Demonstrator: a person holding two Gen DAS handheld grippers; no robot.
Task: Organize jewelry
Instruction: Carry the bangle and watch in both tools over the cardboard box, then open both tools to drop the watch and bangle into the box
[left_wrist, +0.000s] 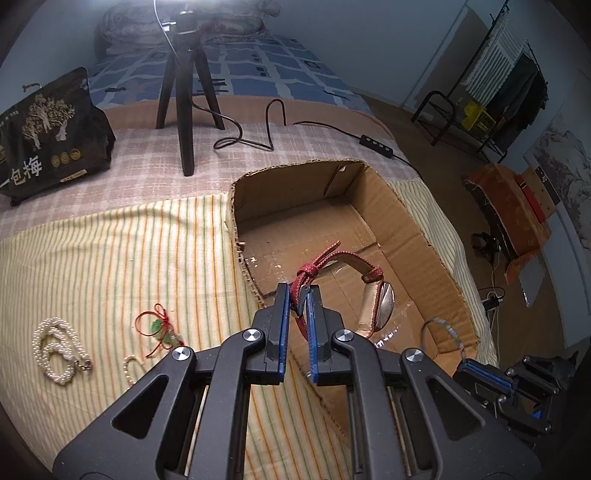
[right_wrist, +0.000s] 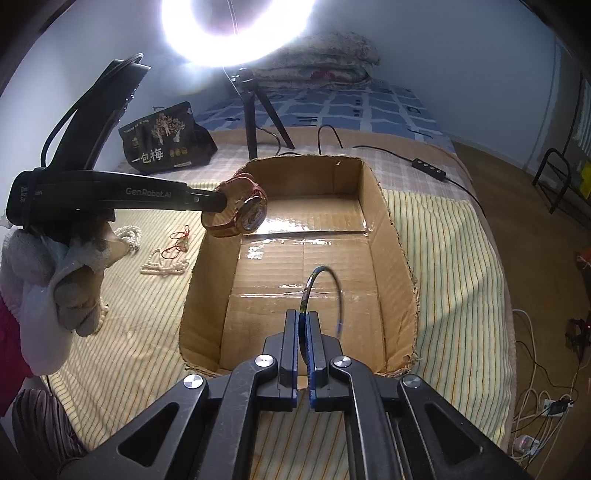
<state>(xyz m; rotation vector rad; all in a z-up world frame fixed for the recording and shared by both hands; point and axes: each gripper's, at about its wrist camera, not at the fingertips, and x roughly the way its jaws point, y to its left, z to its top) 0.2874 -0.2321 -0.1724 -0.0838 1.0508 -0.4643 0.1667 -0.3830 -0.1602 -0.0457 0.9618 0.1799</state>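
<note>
My left gripper (left_wrist: 300, 291) is shut on the red strap of a wristwatch (left_wrist: 373, 299), which hangs over the near left part of an open cardboard box (left_wrist: 417, 236). The right wrist view shows that watch (right_wrist: 251, 214) dangling from the left gripper (right_wrist: 221, 201) above the box's left wall. My right gripper (right_wrist: 303, 317) is shut on a thin beaded bracelet (right_wrist: 338, 284) that arcs up over the floor of the box (right_wrist: 395, 240). The same bracelet (left_wrist: 443, 325) and right gripper (left_wrist: 469, 363) appear low at the right of the left wrist view.
On the striped cloth (left_wrist: 110, 258) left of the box lie a pearl necklace (left_wrist: 55, 347), a red cord with green charms (left_wrist: 159, 328) and a small pearl string (left_wrist: 129, 365). A black tripod (left_wrist: 184, 96), its cable (left_wrist: 258, 136) and a dark bag (left_wrist: 48, 136) stand behind. A gloved hand (right_wrist: 70, 273) holds the left gripper.
</note>
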